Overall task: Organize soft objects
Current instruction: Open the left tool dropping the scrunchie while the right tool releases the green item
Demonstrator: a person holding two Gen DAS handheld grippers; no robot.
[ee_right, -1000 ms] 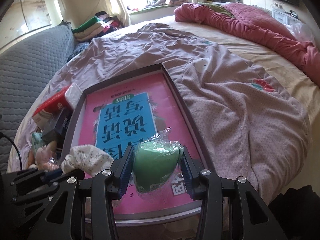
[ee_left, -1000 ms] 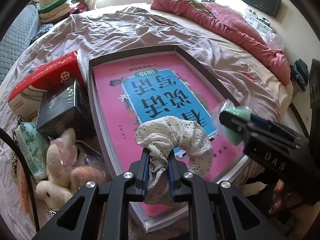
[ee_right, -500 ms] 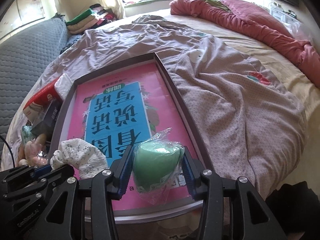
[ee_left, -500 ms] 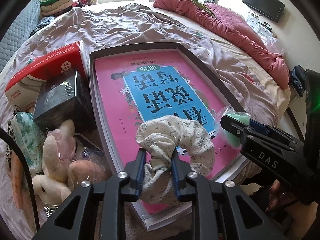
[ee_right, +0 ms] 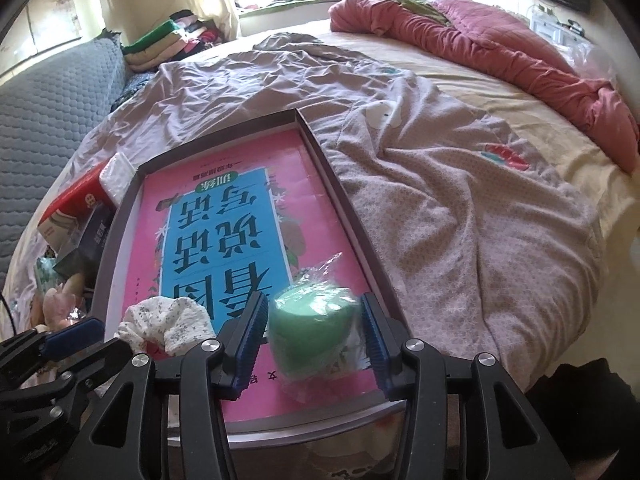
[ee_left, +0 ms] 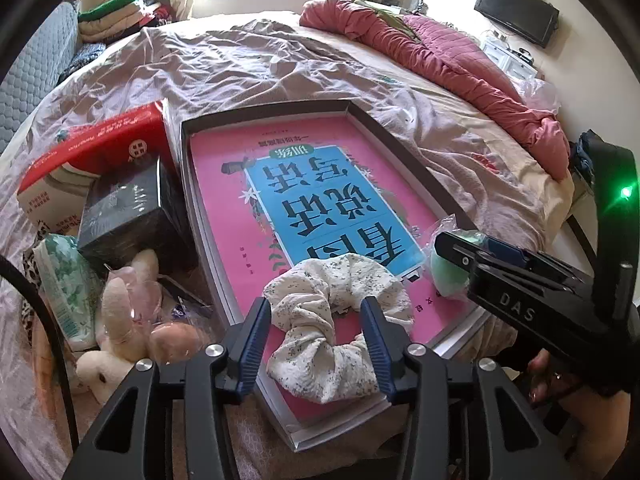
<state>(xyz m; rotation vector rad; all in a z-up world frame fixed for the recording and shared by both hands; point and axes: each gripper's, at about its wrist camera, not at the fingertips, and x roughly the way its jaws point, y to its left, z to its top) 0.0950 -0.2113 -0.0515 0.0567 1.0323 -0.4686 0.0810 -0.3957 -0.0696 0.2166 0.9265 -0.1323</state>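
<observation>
Fingers of the left gripper [ee_left: 316,334] stand apart, one on each side of the scrunchie [ee_left: 334,330], a white floral ring of gathered cloth. Neither pad presses the cloth in; the scrunchie lies slack on the pink book [ee_left: 296,208] at the tray's near end, its lower loop draped over the near edge of the book.

Just to the right, the right gripper [ee_right: 316,334] also stands with its jaws apart, around the green sponge [ee_right: 310,332] in its clear wrapper. The left pad sits close against the wrapper, while a gap shows between the sponge and the right pad. The sponge rests on the book near the tray's right wall, and the wrapper's loose end sticks up behind it. In the left wrist view the right gripper comes in from the right, with the person's hand [ee_left: 560,384] behind it.

The tray [ee_left: 404,152] is a shallow grey box lying on the bed's wrinkled mauve sheet [ee_left: 256,64], and the book with its blue panel fills nearly all of it.

Left of the tray sits a heap: a red box [ee_left: 100,140], a black box [ee_left: 124,208] touching the tray wall, a green patterned pack [ee_left: 66,284], and a plush rabbit [ee_left: 120,328] nearest the camera. A rolled red quilt [ee_left: 440,52] lies along the bed's far right side.
</observation>
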